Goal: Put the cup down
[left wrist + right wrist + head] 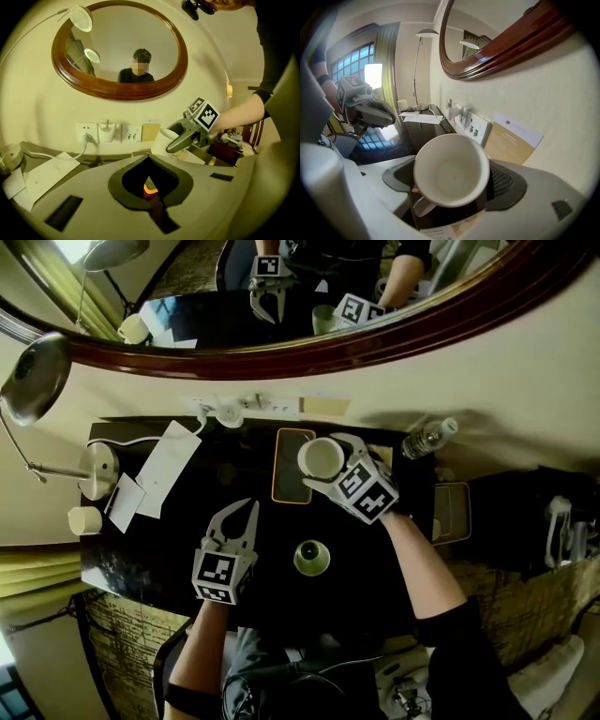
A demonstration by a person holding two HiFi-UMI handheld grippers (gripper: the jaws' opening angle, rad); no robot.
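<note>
I'm gripping the cup [322,457] in my right gripper [323,465], jaws spread wide around its body. It's hanging tilted over the tray [276,474], not yet down. My left gripper [249,508], closed and empty, is idling beside the tray; lowering and letting go remain.

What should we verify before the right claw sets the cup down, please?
1. Cup gripped between the right claw's jaws: ok.
2. Cup empty inside: ok.
3. Tray bare where it shows beside the cup: ok.
4. Left claw shut, empty, apart from the tray: ok.
5. Small cup stands apart from the tray: ok.
6. Cup's height over the tray: cannot tell.
</note>
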